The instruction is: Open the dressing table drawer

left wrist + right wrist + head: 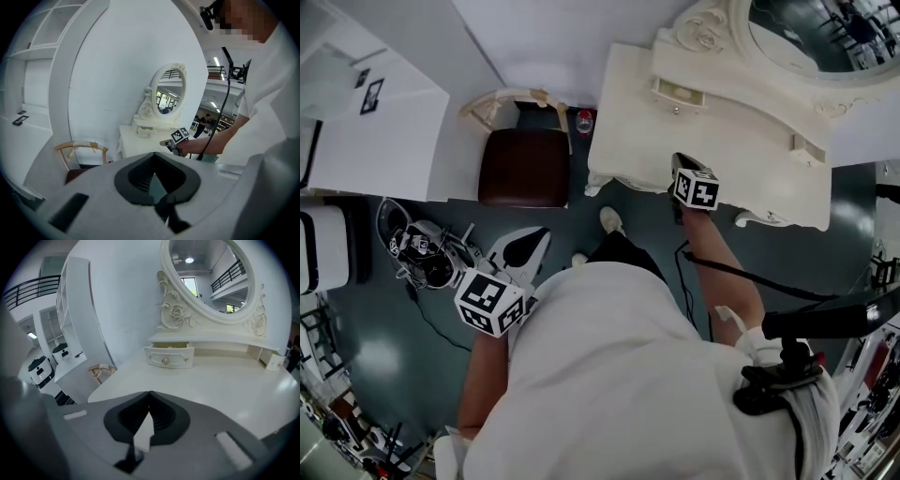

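Note:
The cream dressing table (628, 112) stands at the upper right of the head view, under an oval mirror (825, 33). Its small left drawer (680, 95) has a round knob (165, 361), and the drawer front (169, 357) stands out a little from the mirror base. My right gripper (678, 159) hangs over the table's front edge, well short of the drawer. Its jaws are shut, tips meeting with nothing between them (150, 393). My left gripper (542, 234) is low at the left, over the dark floor and away from the table. It is shut too (154, 153) and holds nothing.
A chair with a brown seat (523, 167) stands left of the table, against the white wall. A second small drawer (806, 148) sits at the table's right. White shelving (375, 122) and a wheeled machine with cables (417, 253) are at the left.

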`<control>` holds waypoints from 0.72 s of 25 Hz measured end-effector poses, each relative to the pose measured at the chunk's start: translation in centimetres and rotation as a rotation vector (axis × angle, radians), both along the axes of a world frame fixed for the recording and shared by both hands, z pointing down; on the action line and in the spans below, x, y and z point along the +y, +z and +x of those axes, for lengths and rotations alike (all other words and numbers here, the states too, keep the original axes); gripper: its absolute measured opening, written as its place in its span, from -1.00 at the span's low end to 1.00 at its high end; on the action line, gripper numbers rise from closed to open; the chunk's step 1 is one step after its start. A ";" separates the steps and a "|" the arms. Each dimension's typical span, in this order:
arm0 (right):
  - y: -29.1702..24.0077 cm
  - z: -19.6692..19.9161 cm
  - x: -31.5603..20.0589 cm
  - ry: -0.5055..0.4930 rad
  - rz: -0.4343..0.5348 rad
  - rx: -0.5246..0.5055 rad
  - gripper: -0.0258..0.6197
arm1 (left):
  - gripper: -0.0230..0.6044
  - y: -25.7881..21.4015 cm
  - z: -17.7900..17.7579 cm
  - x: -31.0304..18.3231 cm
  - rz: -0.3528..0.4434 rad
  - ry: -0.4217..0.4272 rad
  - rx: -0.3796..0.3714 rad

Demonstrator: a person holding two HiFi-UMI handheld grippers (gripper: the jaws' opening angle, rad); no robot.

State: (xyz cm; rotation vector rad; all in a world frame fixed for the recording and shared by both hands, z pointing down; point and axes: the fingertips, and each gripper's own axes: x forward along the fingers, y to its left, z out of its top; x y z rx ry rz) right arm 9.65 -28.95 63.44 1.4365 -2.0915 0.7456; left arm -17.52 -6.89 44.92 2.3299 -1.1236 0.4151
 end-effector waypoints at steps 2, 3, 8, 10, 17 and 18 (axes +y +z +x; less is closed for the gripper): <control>-0.6 -0.3 2.0 -0.016 -0.001 -0.008 -0.92 | -0.92 0.1 0.3 0.9 0.001 0.014 0.007; -0.9 -0.5 3.0 -0.025 -0.001 -0.014 -0.92 | -0.92 0.3 0.4 1.4 0.000 0.023 0.010; -3.0 -1.7 8.2 -0.082 0.004 -0.048 -0.92 | -0.92 0.8 1.4 3.5 -0.004 0.068 0.028; -3.9 -2.4 10.4 -0.114 0.007 -0.057 -0.92 | -0.92 0.9 1.6 4.1 -0.003 0.080 0.033; -6.2 -4.5 16.9 -0.236 0.024 -0.047 -0.92 | -0.92 0.9 2.7 6.0 0.011 0.108 0.044; -6.5 -4.7 17.5 -0.249 0.027 -0.047 -0.92 | -0.92 0.9 2.9 6.3 0.011 0.111 0.044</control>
